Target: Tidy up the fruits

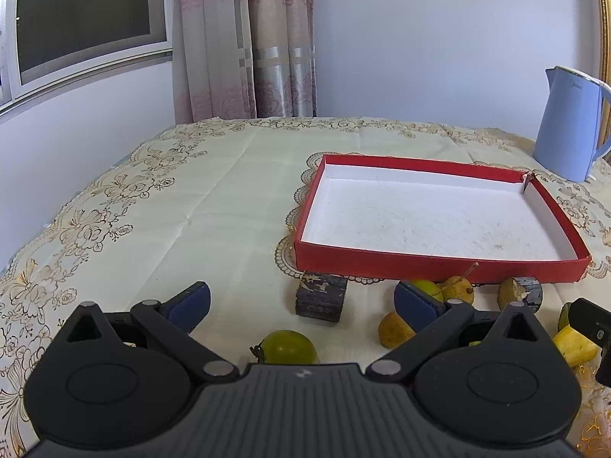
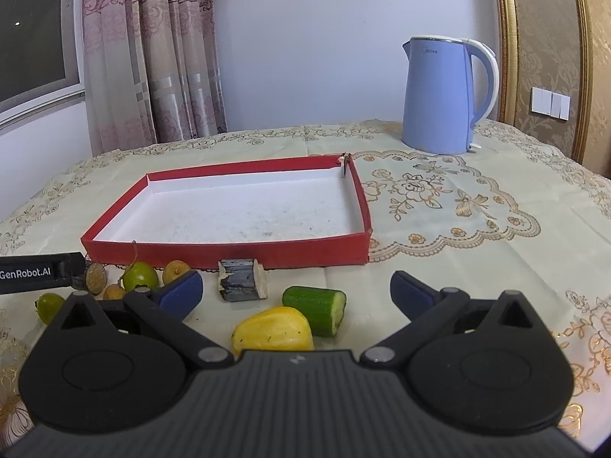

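Note:
A shallow red box [image 1: 439, 265] with a white bottom lies on the table; it also shows in the right wrist view [image 2: 229, 253]. Fruits lie in front of its near wall. My left gripper [image 1: 301, 303] is open and empty, above a green round fruit [image 1: 288, 347]; a yellow-brown fruit [image 1: 391, 330] and a small pear [image 1: 458, 288] lie near its right finger. My right gripper [image 2: 296, 290] is open and empty, above a yellow fruit [image 2: 273, 330] and a cut cucumber piece [image 2: 315, 307]. A green fruit [image 2: 139, 275] and small brown fruits [image 2: 175, 270] lie to its left.
Two dark wood blocks lie among the fruits [image 1: 320, 297] [image 2: 241, 284]. A blue electric kettle [image 2: 439, 95] stands behind the box to the right. A patterned cloth [image 1: 152, 210] covers the table. The left gripper's body [image 2: 38, 271] shows at the left edge of the right wrist view.

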A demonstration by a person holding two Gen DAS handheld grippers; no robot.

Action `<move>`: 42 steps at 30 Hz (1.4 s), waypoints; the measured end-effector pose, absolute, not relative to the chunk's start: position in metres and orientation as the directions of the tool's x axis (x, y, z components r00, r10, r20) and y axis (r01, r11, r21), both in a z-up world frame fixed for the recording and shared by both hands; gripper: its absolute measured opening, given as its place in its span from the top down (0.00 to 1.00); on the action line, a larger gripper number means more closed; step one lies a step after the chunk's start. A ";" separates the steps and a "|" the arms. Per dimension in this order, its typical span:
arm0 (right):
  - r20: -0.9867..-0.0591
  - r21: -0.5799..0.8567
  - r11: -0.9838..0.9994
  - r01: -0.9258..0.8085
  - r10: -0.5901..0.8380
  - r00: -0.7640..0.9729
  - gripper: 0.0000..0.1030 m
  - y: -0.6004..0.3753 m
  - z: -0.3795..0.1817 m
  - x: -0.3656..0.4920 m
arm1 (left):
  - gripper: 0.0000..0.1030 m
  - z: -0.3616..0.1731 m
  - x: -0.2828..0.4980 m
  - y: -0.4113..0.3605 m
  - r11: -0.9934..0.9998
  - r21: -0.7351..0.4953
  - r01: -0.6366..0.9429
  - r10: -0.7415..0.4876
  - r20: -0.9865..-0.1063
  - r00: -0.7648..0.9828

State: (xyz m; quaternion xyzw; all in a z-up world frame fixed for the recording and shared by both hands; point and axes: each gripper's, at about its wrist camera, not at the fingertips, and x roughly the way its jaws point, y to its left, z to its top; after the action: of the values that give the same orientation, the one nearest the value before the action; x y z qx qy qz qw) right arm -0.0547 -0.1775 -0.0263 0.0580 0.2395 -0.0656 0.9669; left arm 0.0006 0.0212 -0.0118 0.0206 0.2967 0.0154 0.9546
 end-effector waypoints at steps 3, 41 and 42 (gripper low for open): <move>-0.473 0.079 0.985 0.151 -0.096 0.876 0.00 -0.178 -0.027 -0.055 | 0.00 -0.012 0.001 0.020 0.999 0.052 -0.016 0.042 -0.568 0.822; -0.476 0.081 0.985 0.155 -0.098 0.874 0.00 -0.177 -0.031 -0.053 | 0.00 -0.016 0.001 0.018 0.998 0.066 0.018 0.023 -0.574 0.818; -0.476 0.081 0.985 0.155 -0.099 0.874 0.00 -0.177 -0.031 -0.053 | 0.00 -0.016 0.001 0.018 0.998 0.066 0.018 0.023 -0.575 0.818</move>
State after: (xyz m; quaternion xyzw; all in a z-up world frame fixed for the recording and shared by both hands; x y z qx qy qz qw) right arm -0.0528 -0.1772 -0.0310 0.0584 0.2422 -0.0657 0.9662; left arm 0.0011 0.0177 -0.0159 0.0339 0.3015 0.0015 0.9529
